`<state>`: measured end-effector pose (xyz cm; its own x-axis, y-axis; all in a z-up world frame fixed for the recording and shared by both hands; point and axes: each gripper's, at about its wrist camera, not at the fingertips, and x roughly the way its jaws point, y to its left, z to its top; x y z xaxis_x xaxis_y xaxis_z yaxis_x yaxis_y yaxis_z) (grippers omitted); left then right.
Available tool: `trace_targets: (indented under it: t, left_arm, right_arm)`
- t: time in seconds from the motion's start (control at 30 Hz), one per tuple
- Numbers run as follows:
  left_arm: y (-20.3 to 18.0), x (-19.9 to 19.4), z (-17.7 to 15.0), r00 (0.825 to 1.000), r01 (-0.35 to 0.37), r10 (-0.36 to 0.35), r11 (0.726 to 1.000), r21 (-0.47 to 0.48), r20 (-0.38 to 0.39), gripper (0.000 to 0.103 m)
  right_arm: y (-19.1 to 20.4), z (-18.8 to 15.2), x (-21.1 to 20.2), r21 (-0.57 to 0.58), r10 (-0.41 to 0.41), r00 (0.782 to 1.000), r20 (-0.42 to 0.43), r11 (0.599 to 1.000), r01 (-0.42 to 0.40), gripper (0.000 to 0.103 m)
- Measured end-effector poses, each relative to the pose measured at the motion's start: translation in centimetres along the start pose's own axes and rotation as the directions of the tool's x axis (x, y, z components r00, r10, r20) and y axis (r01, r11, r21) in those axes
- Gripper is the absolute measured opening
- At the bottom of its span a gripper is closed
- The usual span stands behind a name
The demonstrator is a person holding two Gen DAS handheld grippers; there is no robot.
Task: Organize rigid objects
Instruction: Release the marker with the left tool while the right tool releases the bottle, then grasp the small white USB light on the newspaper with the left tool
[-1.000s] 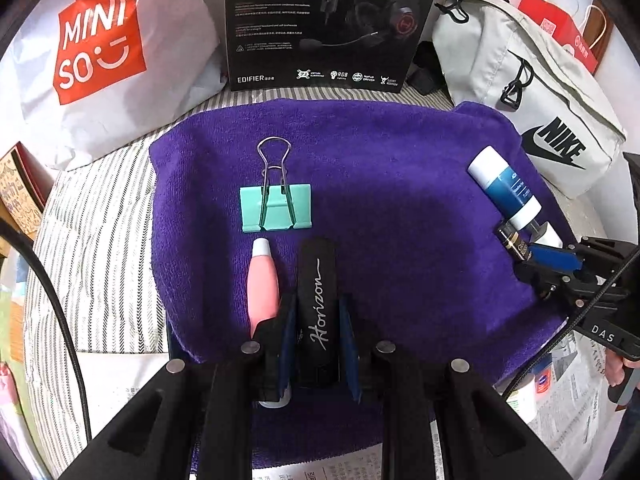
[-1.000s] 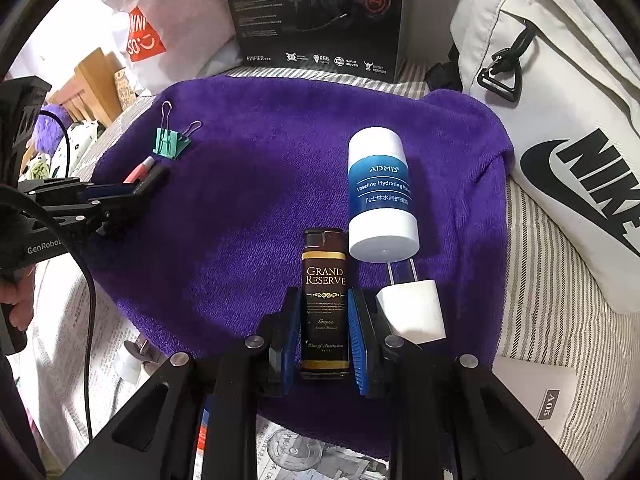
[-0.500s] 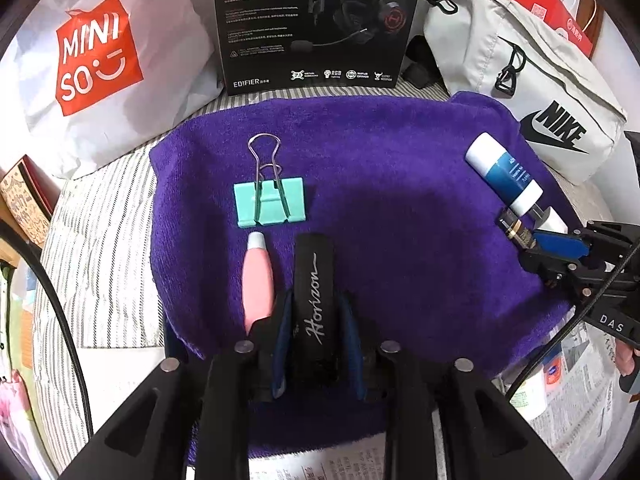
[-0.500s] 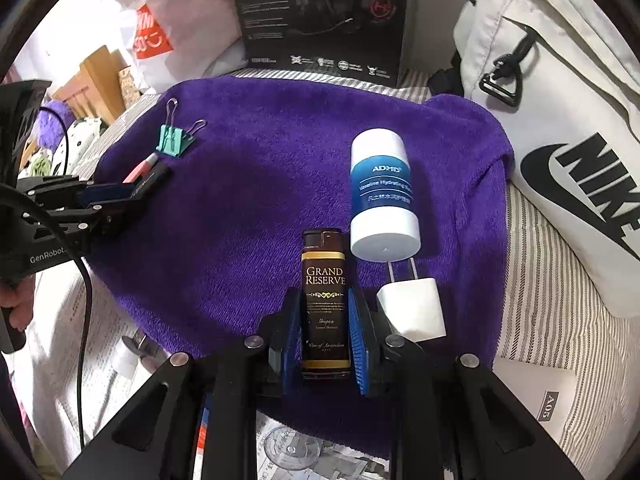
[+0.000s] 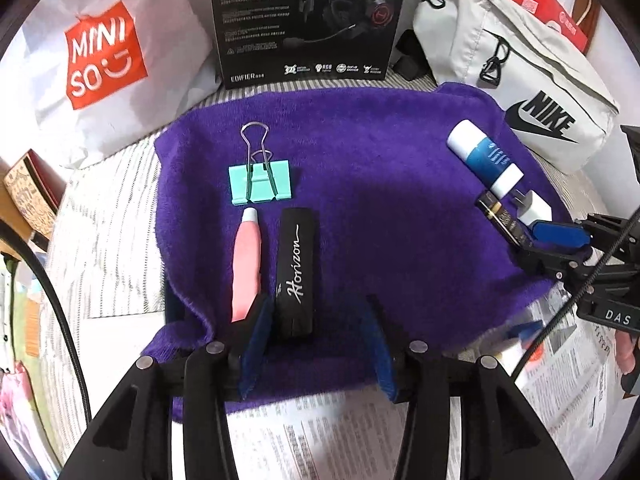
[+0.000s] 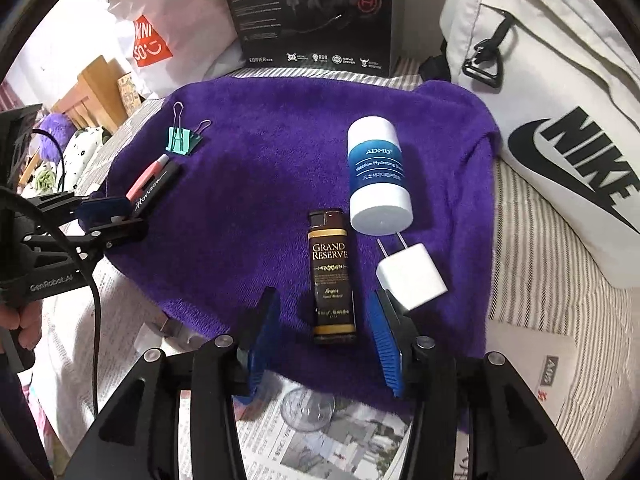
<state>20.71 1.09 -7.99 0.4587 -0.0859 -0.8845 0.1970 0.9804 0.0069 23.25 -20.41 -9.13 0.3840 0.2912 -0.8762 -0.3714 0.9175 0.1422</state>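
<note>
Item 1. Left gripper (image 5: 316, 344): jaws are held spread, nothing clamped. A black case lettered "Horizon" (image 5: 297, 272) is laid lengthwise between the blue pads, touching or just beside the left pad (image 5: 254, 350), well apart from the right one.

Item 2. Pink tube with a pale cap (image 5: 247, 264): laid just outside the left pad, parallel to the black case and just beside it.

Item 3. Mint binder clip (image 5: 260, 184): placed straight ahead of the left gripper, just beyond the pink tube's cap, wire handles pointing away.

Item 4. Right gripper (image 6: 324, 344): jaws are likewise held apart, gripping nothing. A brown lighter lettered "Grand Reserve" (image 6: 331, 276) is laid between the pads, clear of both.

Item 5. White plug adapter (image 6: 412, 276): set just ahead of the right pad (image 6: 386, 344), prongs directed toward the white-and-blue "ADMD" tube; whether pad and adapter touch cannot be told.

Item 6. White-and-blue "ADMD" tube (image 6: 378, 176): laid on its side ahead and to the right of the lighter, its near end just beside the prongs.

Item 7. Purple towel (image 5: 380, 184): all listed objects are carried on it.

Item 8. Surroundings: a black headset box (image 5: 308, 20) is stood beyond the towel's far edge; a white Miniso bag (image 5: 100, 56) is seen far left, a pale Nike bag (image 6: 560, 100) far right; newspaper (image 6: 320, 432) is spread beneath the near edge.
</note>
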Motion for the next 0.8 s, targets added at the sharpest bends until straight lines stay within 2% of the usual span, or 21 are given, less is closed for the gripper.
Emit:
trace_targets:
  t: [0.1,0.23,0.3,0.43,0.53,0.8]
  left_arm:
    - [-0.3,-1.0,-0.3,1.0,-0.006,0.006,1.0,0.006,0.008,0.052]
    - [-0.3,-2.6,-1.1,1.0,-0.008,0.008,1.0,0.001,0.023,0.053]
    - [-0.4,-3.4,-1.6,1.0,-0.006,0.006,1.0,0.0,0.029,0.053]
    - [-1.0,-5.1,-3.0,0.999,-0.003,0.003,1.0,0.008,0.05,0.053]
    - [-1.6,-5.8,-3.9,0.998,0.009,-0.01,1.0,0.012,0.06,0.053]
    - [-3.9,-5.1,-5.7,0.996,0.07,-0.069,0.997,-0.016,0.053,0.053]
  right_arm:
    - [0.0,-0.3,-0.8,0.01,-0.007,1.0,0.009,1.0,0.007,0.046]
    - [-0.2,-1.1,-2.3,0.03,-0.005,0.999,0.032,1.0,0.004,0.047]
    - [-0.4,-1.7,-3.0,0.046,0.001,0.999,0.032,0.999,-0.003,0.052]
    - [-0.2,-3.5,-4.6,0.045,-0.033,0.998,0.052,0.998,0.031,0.053]
    - [-0.3,-4.9,-5.6,0.068,-0.03,0.998,0.058,0.997,0.026,0.053]
    - [-0.6,-9.3,-8.2,0.125,-0.029,0.997,0.069,0.992,0.02,0.053]
